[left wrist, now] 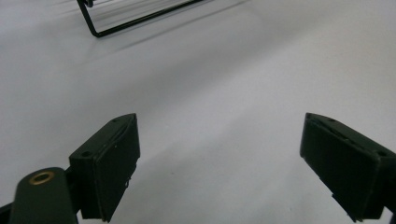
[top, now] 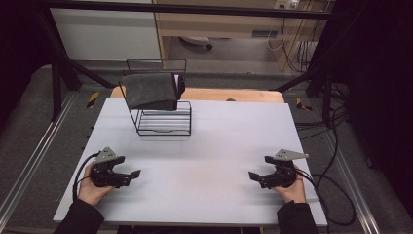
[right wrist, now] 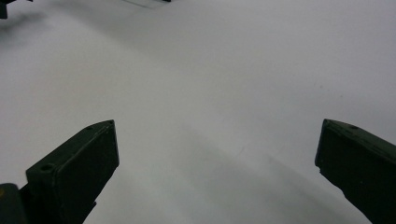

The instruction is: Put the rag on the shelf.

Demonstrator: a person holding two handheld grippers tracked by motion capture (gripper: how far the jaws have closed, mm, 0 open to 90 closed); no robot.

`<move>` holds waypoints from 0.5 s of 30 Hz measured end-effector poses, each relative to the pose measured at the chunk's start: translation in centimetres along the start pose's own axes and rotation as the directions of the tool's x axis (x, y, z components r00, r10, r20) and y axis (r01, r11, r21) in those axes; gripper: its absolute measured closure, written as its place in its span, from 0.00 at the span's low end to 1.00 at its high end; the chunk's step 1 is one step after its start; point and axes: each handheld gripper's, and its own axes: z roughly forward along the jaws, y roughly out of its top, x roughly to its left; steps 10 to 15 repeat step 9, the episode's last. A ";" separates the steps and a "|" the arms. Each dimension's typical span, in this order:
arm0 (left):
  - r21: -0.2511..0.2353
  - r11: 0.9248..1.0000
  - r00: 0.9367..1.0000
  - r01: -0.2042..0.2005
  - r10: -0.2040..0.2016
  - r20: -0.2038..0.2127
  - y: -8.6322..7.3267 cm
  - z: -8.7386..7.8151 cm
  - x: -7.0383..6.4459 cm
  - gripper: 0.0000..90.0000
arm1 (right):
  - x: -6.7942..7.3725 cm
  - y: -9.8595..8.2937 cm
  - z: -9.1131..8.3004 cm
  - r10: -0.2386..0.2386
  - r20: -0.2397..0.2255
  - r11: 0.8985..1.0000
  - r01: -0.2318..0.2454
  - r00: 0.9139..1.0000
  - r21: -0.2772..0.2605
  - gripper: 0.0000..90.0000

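Black sleeves cut off by bottom edge in high view. Left gripper held low over near-left of white table, jaws spread wide, nothing between them. Right gripper over near-right, jaws likewise apart and empty. Left gripper view: only bottom corner of wire rack visible, rest cropped. Wire rack stands at far-left of table, dark grey cloth draped over top; pink item behind cloth, mostly hidden, unidentifiable.

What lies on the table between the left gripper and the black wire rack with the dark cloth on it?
Nothing: bare white tabletop separates the left gripper from the black wire rack, as the high view and left gripper view show.
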 end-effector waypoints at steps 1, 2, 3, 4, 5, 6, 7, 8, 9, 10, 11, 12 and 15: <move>0.003 1.000 1.000 -0.002 0.002 0.001 -0.1 0.0 0.0 0.14 | 0.0 -0.2 -0.1 -0.002 -0.002 1.000 0.002 1.000 0.005 0.00; 0.001 1.000 1.000 0.002 -0.002 0.001 -0.2 0.0 0.0 0.14 | 0.0 -0.4 -0.2 0.002 -0.001 1.000 -0.002 1.000 0.009 0.00; 0.004 1.000 1.000 -0.001 0.001 -0.003 -0.2 0.0 0.0 0.14 | 0.0 -0.5 -0.3 -0.001 -0.003 1.000 0.001 1.000 0.005 0.00; 0.006 1.000 1.000 -0.001 0.001 -0.006 -0.2 0.1 0.0 0.14 | -0.1 -0.6 -0.4 0.001 -0.004 1.000 -0.001 1.000 0.001 0.00; 0.006 1.000 1.000 -0.002 0.002 -0.002 -0.2 0.0 -0.1 0.13 | -0.1 -0.6 -0.5 0.005 -0.004 1.000 -0.005 1.000 -0.006 0.00; 0.004 1.000 1.000 -0.003 0.003 0.002 -0.3 0.0 -0.1 0.13 | -0.1 -0.6 -0.6 0.001 -0.005 1.000 -0.001 1.000 -0.010 0.00; 0.002 1.000 1.000 -0.002 0.002 0.004 -0.3 0.0 -0.1 0.13 | -0.1 -0.6 -0.6 0.003 -0.003 1.000 -0.003 1.000 -0.014 0.00; 0.003 1.000 1.000 -0.002 0.002 0.007 -0.3 0.0 -0.2 0.13 | -0.1 -0.6 -0.7 0.003 -0.004 1.000 -0.003 1.000 -0.015 0.00; 0.005 1.000 1.000 -0.004 0.004 0.010 -0.3 0.0 -0.2 0.12 | -0.1 -0.6 -0.7 0.004 -0.006 1.000 -0.004 1.000 -0.015 0.00; 0.005 1.000 1.000 -0.004 0.004 0.010 -0.3 0.0 -0.2 0.12 | -0.1 -0.6 -0.7 0.004 -0.006 1.000 -0.004 1.000 -0.015 0.00; 0.005 1.000 1.000 -0.004 0.004 0.010 -0.3 0.0 -0.2 0.12 | -0.1 -0.6 -0.7 0.004 -0.006 1.000 -0.004 1.000 -0.015 0.00; 0.005 1.000 1.000 -0.004 0.004 0.010 -0.3 0.0 -0.2 0.12 | -0.1 -0.6 -0.7 0.004 -0.006 1.000 -0.004 1.000 -0.015 0.00; 0.005 1.000 1.000 -0.004 0.004 0.010 -0.3 0.0 -0.2 0.12 | -0.1 -0.6 -0.7 0.004 -0.006 1.000 -0.004 1.000 -0.015 0.00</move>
